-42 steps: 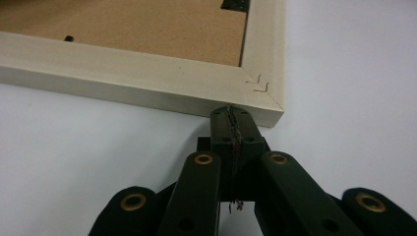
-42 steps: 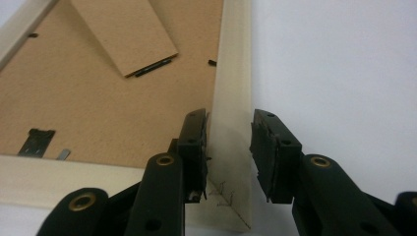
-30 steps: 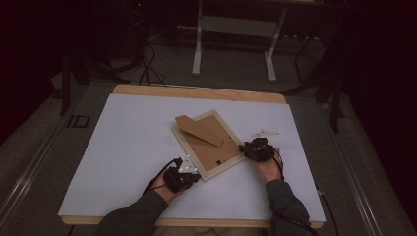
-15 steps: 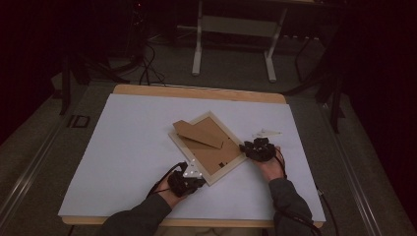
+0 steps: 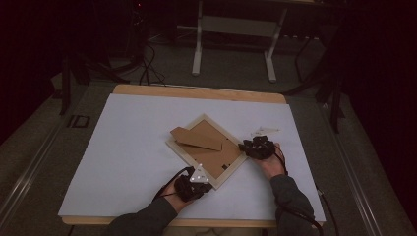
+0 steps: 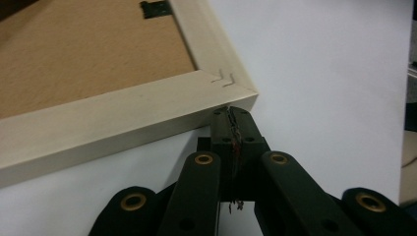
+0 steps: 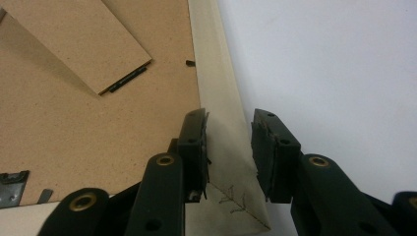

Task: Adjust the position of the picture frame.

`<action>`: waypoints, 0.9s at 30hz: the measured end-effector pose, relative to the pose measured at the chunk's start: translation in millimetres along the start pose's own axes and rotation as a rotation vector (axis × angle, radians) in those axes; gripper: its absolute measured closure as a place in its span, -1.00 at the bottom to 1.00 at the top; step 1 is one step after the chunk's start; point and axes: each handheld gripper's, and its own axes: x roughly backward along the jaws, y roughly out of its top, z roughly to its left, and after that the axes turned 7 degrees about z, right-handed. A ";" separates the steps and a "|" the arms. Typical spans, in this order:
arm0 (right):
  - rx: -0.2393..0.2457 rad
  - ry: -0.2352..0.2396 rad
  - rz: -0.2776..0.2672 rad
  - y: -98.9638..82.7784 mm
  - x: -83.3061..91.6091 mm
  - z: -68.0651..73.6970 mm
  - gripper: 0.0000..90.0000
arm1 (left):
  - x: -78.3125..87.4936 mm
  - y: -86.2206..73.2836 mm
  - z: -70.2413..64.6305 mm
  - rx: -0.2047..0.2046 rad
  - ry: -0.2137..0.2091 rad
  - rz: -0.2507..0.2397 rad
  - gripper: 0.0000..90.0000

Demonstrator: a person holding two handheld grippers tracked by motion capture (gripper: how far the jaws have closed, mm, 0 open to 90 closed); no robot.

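A pale wooden picture frame (image 5: 189,164) lies face down and turned cornerwise on the white table cover, its brown backing board (image 5: 216,155) up and a cardboard stand flap (image 5: 196,139) folded across it. My left gripper (image 5: 208,187) is shut and empty, and its tips touch the side of the frame (image 6: 123,123) just by the near corner. In its own view the left gripper (image 6: 231,115) shows both pads pressed together. My right gripper (image 5: 244,146) is at the frame's right corner. There the right gripper (image 7: 229,132) has its jaws astride the frame rail (image 7: 216,83), shut on it.
The white cover (image 5: 123,147) spreads over most of the wooden table (image 5: 196,92). A small white piece (image 5: 264,131) lies just beyond my right hand. A metal clip (image 7: 10,184) sits on the backing board. Table legs (image 5: 196,44) and cables stand on the dark floor behind.
My left gripper has slid a little to the right and nearer, along the frame's near side to its corner. The right gripper has kept its hold and place.
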 end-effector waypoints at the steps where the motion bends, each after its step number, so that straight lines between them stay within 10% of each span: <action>1: 0.006 -0.002 0.003 1.0 -0.3 0.1 0.49 | -0.8 0.4 -1.2 0.002 -0.001 -0.005 1.00; 12: -0.004 -0.030 -0.004 2.6 2.3 3.2 0.44 | 28.4 -2.1 16.2 0.025 0.032 -0.066 1.00; 19: -0.061 -0.055 -0.067 -4.3 27.0 6.6 0.62 | 85.4 -23.9 75.7 0.191 0.160 -0.201 1.00; 27: -0.099 -0.066 -0.066 -21.4 39.0 9.9 0.87 | 102.6 -37.7 122.2 0.292 0.276 -0.260 1.00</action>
